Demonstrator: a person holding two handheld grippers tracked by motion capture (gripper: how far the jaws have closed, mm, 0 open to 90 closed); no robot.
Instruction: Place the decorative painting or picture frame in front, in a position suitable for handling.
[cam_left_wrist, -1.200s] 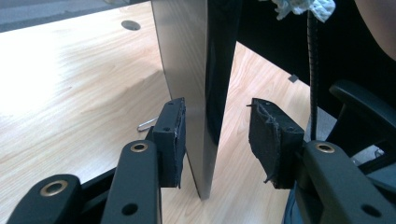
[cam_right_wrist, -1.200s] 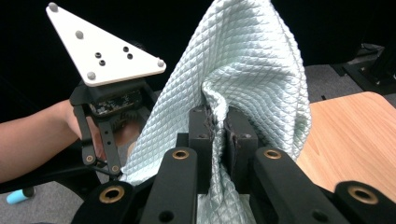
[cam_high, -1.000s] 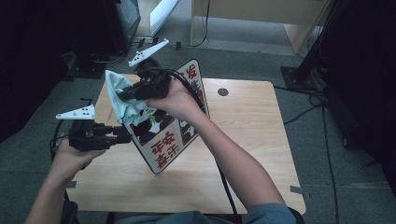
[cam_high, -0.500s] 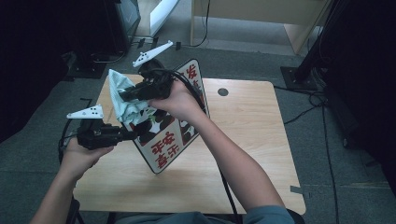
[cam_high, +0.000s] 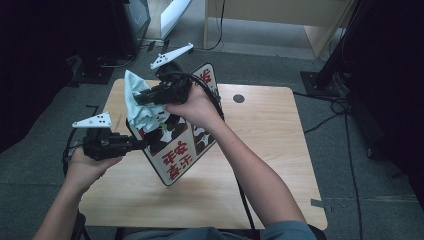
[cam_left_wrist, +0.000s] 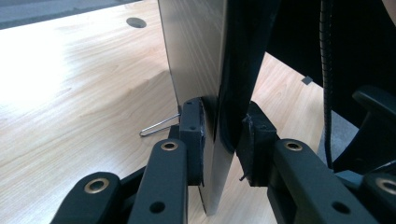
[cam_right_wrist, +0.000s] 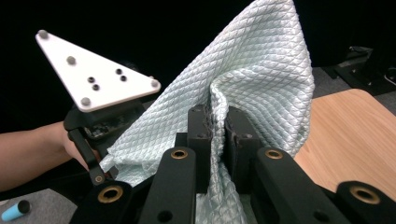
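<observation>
The sign (cam_high: 182, 150) stands on edge near the table's (cam_high: 270, 165) left side. The cloth (cam_high: 140, 107) lies against the sign's upper left face, toward the table's far left corner.

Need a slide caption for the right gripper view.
Right tool pinches a pale quilted cloth between its jaws, with the left tool behind it.

A: What did the overhead catch just then?

B: The left gripper (cam_high: 134, 144) gripped the sign board (cam_high: 176, 150) at its left edge, holding it upright on the wooden table (cam_high: 270, 145).

A: And the other hand?

B: The right gripper (cam_high: 142, 97) pressed a pale blue cloth (cam_high: 139, 105) against the board's upper face, red and black characters showing below it.
</observation>
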